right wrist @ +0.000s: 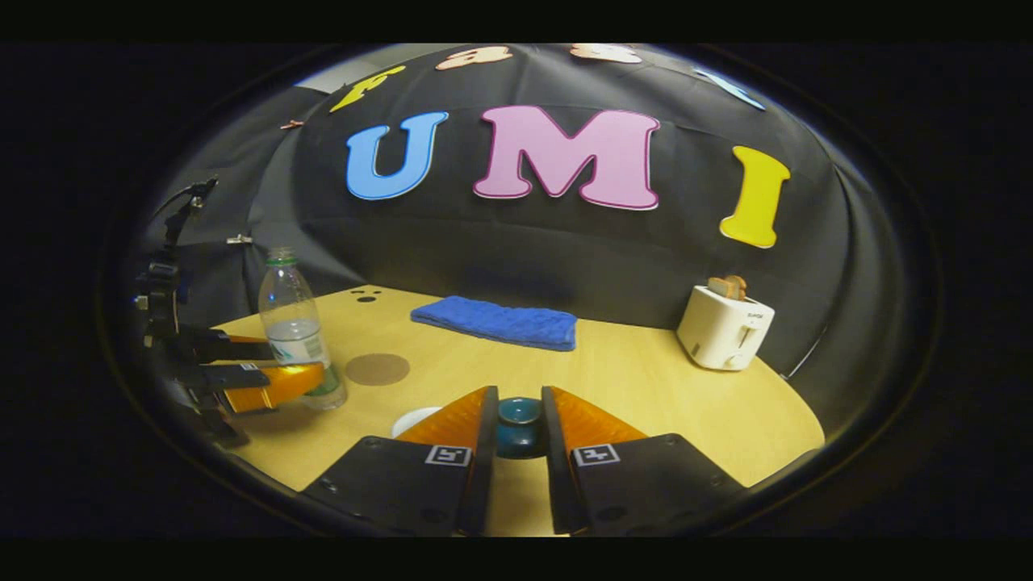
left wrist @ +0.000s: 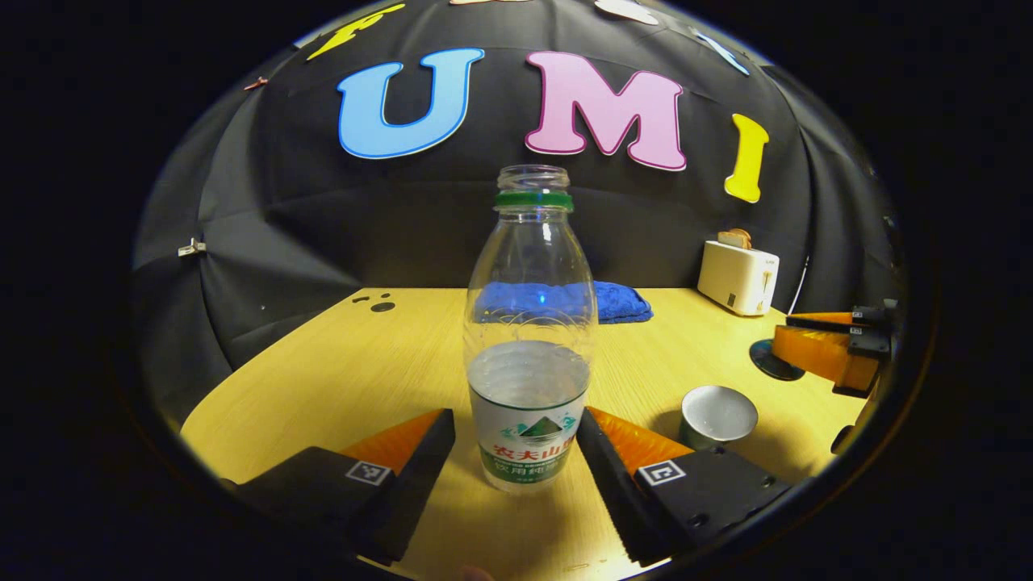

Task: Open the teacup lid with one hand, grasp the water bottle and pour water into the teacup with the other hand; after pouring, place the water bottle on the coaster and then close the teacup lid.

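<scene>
Water bottle [left wrist: 529, 355] uncapped, upright, abt half full.

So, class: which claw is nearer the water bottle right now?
Left. The left claw straddles the water bottle, one finger on each side. The right claw is off by the lid, apart from the bottle.

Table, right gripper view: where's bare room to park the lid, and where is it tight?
Best patch: the bare wood bordered by the blue towel, the toaster and the right gripper holding the lid. Crowded: the far side, where bottle, coaster, teacup and left gripper cluster.
</scene>
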Demonstrator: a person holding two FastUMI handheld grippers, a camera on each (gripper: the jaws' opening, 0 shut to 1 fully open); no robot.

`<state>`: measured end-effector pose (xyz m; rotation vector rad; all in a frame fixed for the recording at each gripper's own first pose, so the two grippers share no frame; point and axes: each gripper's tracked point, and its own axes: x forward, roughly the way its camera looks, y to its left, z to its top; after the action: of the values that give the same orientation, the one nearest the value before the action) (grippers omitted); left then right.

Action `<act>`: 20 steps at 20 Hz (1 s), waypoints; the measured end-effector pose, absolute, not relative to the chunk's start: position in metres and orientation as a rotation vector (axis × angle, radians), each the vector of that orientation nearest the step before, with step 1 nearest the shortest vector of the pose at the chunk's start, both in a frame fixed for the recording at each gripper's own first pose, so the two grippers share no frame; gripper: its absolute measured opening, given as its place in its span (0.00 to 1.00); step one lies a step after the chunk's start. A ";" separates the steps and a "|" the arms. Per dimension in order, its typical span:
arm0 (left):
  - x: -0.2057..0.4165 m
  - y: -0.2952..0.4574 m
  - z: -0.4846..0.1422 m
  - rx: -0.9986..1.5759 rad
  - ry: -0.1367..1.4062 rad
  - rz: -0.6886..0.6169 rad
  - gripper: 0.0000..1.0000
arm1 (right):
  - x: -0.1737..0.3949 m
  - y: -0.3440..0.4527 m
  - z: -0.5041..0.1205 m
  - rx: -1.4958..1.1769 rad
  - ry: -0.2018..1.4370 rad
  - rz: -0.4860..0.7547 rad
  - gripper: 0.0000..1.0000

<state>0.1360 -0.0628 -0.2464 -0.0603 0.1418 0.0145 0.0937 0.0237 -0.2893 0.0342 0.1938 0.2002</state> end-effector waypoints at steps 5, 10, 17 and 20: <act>0.129 -0.061 -0.247 0.029 0.196 0.033 0.76 | 0.086 -0.005 -0.294 0.020 0.203 0.174 0.31; 0.126 -0.048 -0.237 0.460 0.240 0.048 0.75 | 0.080 -0.028 -0.295 0.022 0.199 0.168 0.26; 0.129 -0.058 -0.237 0.922 0.234 0.100 0.74 | 0.074 -0.057 -0.301 0.023 0.190 0.161 0.29; 0.130 -0.065 -0.248 1.051 0.248 0.090 0.74 | 0.068 -0.068 -0.303 0.023 0.185 0.163 0.36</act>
<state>0.1301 -0.0652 -0.2476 1.0507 0.2476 0.0905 0.0685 -0.0679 -0.3025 0.0234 0.1854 0.1628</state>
